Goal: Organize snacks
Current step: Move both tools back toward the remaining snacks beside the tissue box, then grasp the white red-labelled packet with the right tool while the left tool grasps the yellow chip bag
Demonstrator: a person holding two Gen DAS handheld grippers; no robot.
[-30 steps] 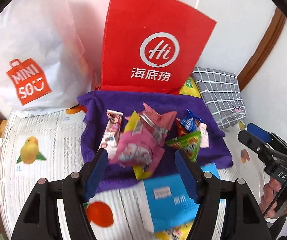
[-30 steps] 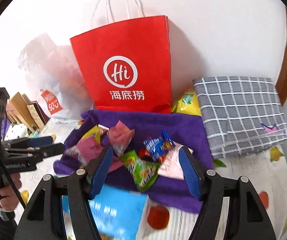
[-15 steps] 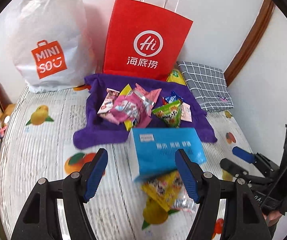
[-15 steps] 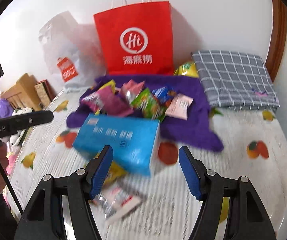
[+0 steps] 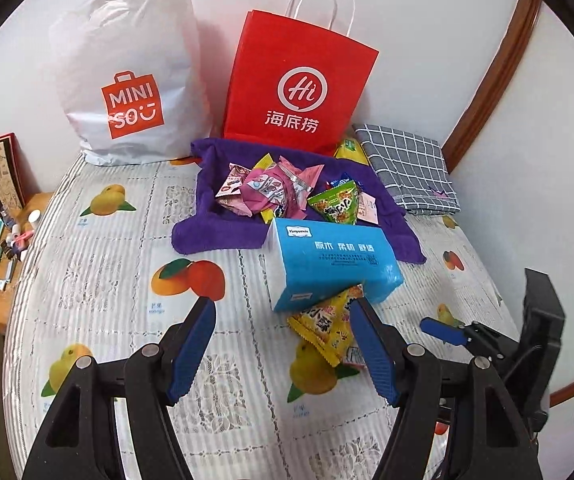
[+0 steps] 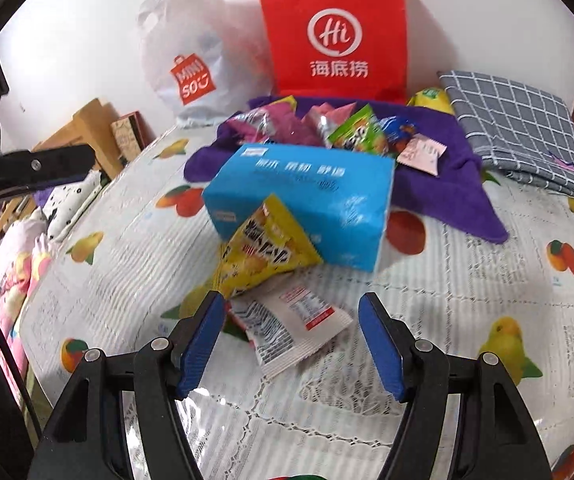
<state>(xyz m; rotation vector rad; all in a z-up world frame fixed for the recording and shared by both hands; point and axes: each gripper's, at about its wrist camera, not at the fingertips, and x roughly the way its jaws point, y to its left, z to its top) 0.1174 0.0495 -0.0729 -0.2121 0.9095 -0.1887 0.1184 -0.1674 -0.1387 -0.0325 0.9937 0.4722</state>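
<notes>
Both grippers hang over the fruit-print bedcover (image 6: 487,312) with nothing in them; the right gripper (image 6: 292,340) has its jaws spread wide, and the white snack packet (image 6: 291,320) lies flat on the cover right between its blue pads (image 6: 203,340), nearer the left-hand one; just beyond the jaw tips the yellow snack bag (image 6: 263,248) leans against the near face of the blue tissue box (image 6: 307,196), its lower corner overlapping the white packet. The left gripper (image 5: 283,344) is open too, with bare cover between its jaws; the same yellow bag sits just ahead of its right-hand jaw, and the box beyond that. Further ahead of both, the rest of the snacks (image 5: 283,192) are heaped on the purple towel (image 5: 215,232), in front of the red paper bag (image 5: 299,92) and the white plastic bag (image 5: 135,76). To my eye these packets are light, puffed and crinkly, with slick film that will slide and buckle rather than resist; whatever is inside probably crushes easily; I'd pinch the white one by its crimped end seam or a flat edge, not across its belly, and gently; the soft bedding underneath will give, so the jaws may need to press down a little to get under an edge; the yellow bag could drag along, since the two overlap.
</notes>
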